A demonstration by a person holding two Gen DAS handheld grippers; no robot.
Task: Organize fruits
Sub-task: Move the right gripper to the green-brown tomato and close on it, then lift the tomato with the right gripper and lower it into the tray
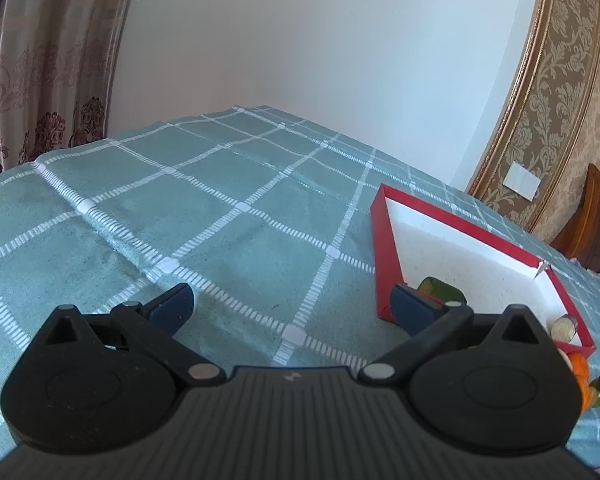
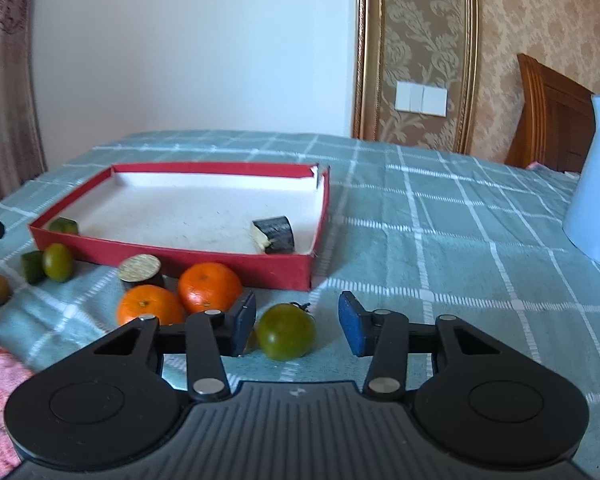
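Left gripper (image 1: 290, 308) gapes wide, holding nothing, just beside the red tray (image 1: 384, 248). 2 oranges (image 2: 210, 286) lie in front of the tray. Right gripper (image 2: 298, 328) brackets the green tomato (image 2: 286, 332) w/ jaws partly closed, left pad about touching, right pad clear. Prob. light, smooth, soft-skinned: grip across its widest part, gently.

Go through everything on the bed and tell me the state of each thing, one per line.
Red tray: open-topped, nearly empty.
Dark cut piece: inside the tray, lying on its side.
Green chunk: inside the tray, at its corner.
Two oranges: outside the tray, touching each other.
Green tomato: outside the tray, between the right claw's pads, not yet pinched.
Right claw: part open.
Left claw: wide open, empty.
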